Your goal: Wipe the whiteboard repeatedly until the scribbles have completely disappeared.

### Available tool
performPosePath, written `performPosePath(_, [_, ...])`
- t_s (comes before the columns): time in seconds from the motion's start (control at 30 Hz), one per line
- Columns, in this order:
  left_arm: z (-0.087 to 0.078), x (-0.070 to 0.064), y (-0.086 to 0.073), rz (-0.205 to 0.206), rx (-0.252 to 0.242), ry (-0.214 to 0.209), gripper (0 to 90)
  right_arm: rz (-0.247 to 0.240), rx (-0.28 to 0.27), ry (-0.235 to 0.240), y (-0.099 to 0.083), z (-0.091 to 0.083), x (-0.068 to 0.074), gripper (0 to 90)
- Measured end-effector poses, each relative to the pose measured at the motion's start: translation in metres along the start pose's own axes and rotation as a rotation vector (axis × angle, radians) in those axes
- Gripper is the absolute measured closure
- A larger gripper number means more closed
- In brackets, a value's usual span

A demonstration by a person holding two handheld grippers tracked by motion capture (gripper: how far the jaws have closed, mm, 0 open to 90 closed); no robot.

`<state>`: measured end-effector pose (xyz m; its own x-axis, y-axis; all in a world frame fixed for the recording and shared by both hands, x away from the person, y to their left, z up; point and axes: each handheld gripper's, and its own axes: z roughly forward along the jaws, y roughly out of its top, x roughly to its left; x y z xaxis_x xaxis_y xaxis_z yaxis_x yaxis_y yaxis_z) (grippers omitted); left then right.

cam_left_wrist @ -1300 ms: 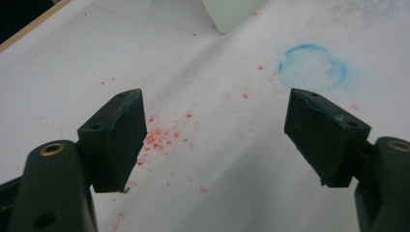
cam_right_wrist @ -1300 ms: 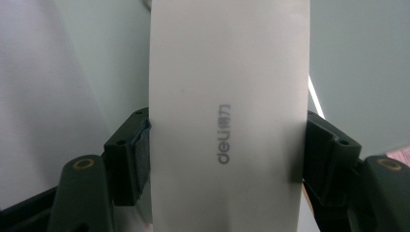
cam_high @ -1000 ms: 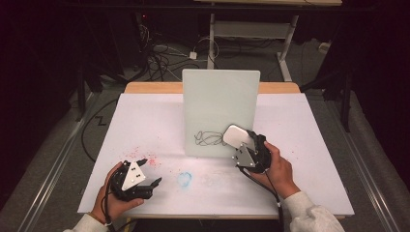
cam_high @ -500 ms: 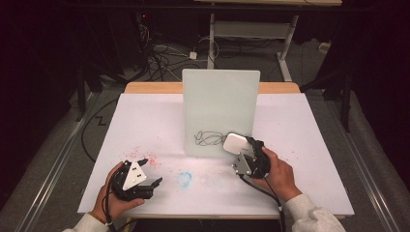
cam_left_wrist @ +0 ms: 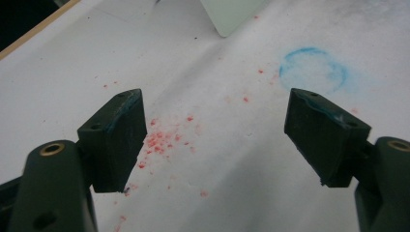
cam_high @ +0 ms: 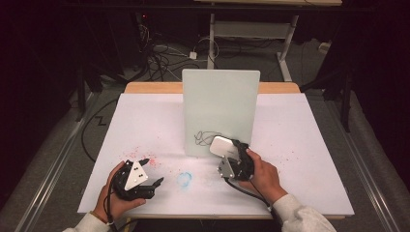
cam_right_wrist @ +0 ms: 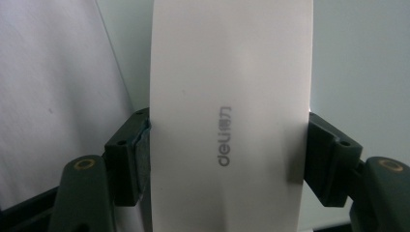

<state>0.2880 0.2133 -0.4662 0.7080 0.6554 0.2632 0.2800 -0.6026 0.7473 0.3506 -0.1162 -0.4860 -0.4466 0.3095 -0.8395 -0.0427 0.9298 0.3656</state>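
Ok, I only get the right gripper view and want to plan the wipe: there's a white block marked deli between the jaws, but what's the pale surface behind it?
Observer: An upright whiteboard standing on the table; the right gripper holds the white eraser at its lower part.
Operator: Anything written on it?
Observer: A black scribble near the bottom edge, just left of the eraser.
Operator: And the other gripper?
Observer: The left gripper is open, low over red specks, with a blue ring ahead.
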Motion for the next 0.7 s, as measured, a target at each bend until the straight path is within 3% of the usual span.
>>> performPosePath(0.23, [-0.001, 0.001, -0.002, 0.000, 0.003, 0.008, 22.0, -0.022, 0.009, 0.023, 0.001, 0.000, 0.004, 30.9])
performPosePath(0.4, [-0.005, 0.001, -0.004, -0.003, 0.004, 0.021, 21.6, -0.036, 0.032, -0.004, -0.013, -0.004, -0.004, 30.9])
performPosePath(0.63, [-0.007, 0.002, -0.004, -0.007, 0.000, 0.029, 21.4, 0.083, 0.050, -0.066, -0.033, -0.013, -0.034, 31.0])
performPosePath(0.7, [-0.006, 0.002, -0.003, -0.008, 0.000, 0.030, 21.5, 0.094, 0.056, -0.090, -0.036, -0.015, -0.039, 31.0])
